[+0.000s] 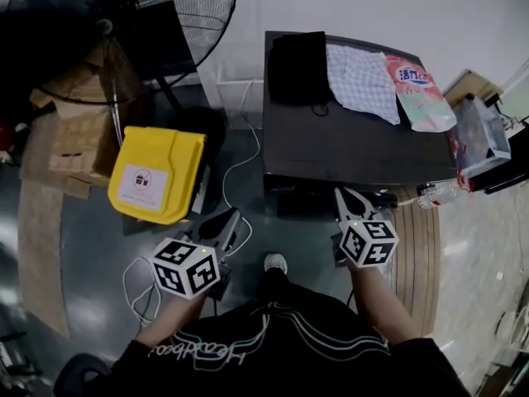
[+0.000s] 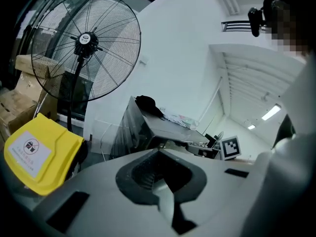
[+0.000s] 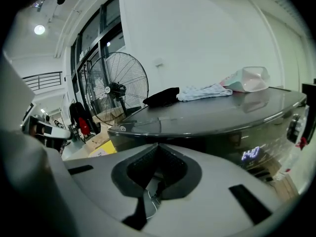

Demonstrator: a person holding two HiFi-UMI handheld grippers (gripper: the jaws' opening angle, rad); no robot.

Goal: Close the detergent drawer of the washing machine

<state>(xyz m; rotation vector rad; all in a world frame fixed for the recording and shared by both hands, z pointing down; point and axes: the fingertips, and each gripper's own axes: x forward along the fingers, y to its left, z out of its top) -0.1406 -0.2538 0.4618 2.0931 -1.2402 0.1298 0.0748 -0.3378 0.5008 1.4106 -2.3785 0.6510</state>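
Note:
The dark washing machine (image 1: 355,143) stands ahead of me, and its front upper edge (image 1: 297,187) lies in shadow. I cannot make out whether the detergent drawer stands in or out. A lit display (image 3: 251,153) glows on the front panel in the right gripper view. My right gripper (image 1: 340,195) is shut and holds nothing, its tip close to the machine's front edge. My left gripper (image 1: 226,220) is also shut and empty. It hangs lower left of the machine, above the floor. In the left gripper view the machine (image 2: 148,125) sits beyond the shut jaws.
On the machine's top lie a black cloth (image 1: 297,66), a checked cloth (image 1: 362,81) and a pink detergent pouch (image 1: 420,93). A yellow bin (image 1: 157,172) stands at the left, a big floor fan (image 1: 140,15) behind it, with cardboard boxes (image 1: 62,131). White cables (image 1: 235,164) trail over the floor.

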